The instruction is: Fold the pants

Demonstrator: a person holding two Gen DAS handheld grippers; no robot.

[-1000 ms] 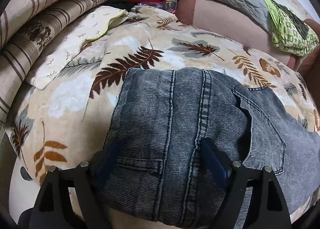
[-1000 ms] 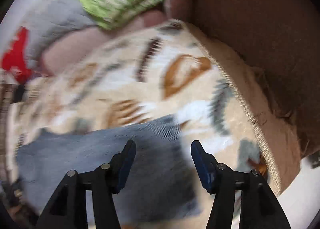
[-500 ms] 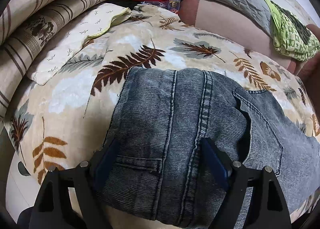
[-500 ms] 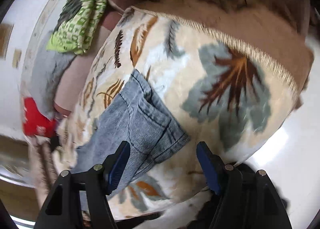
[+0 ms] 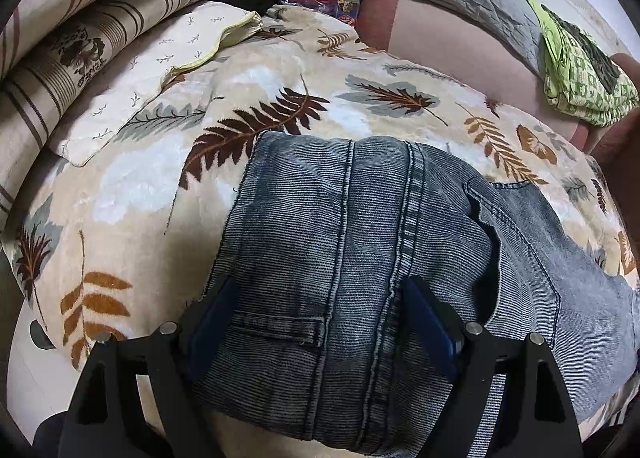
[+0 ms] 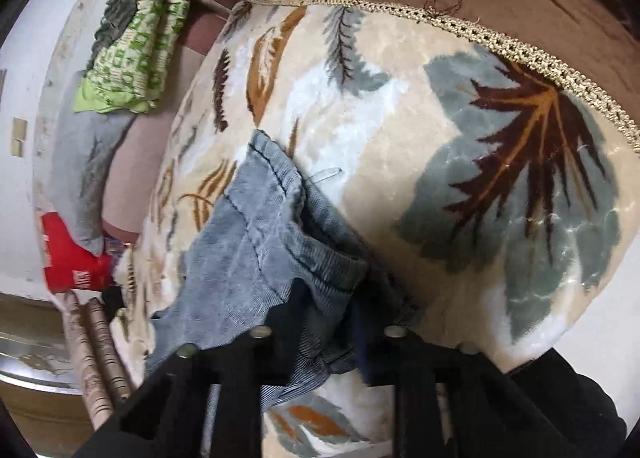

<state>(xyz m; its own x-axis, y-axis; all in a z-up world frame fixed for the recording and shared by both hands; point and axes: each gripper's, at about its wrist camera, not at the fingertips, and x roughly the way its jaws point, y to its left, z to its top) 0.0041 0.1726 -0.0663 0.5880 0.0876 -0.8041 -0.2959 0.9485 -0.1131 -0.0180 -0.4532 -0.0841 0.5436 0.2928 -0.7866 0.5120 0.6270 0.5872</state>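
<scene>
Your pants [image 5: 360,258], grey-blue denim, lie on the leaf-patterned blanket [image 5: 132,194], folded over, with the seams running away from you and a back pocket at the right side. Your left gripper [image 5: 316,322] stands wide open low over the near part of the denim, one blue pad on each side of the cloth, and I see no squeezing there. Your right gripper [image 6: 324,322] is at the hem end of a pant leg; its jaws are closing, and the bunched hem is between them. It seems that the pads already pinch the cloth, but this view is a little blurred. A green patterned cloth [image 6: 136,26] lies well apart, beyond the blanket.
</scene>
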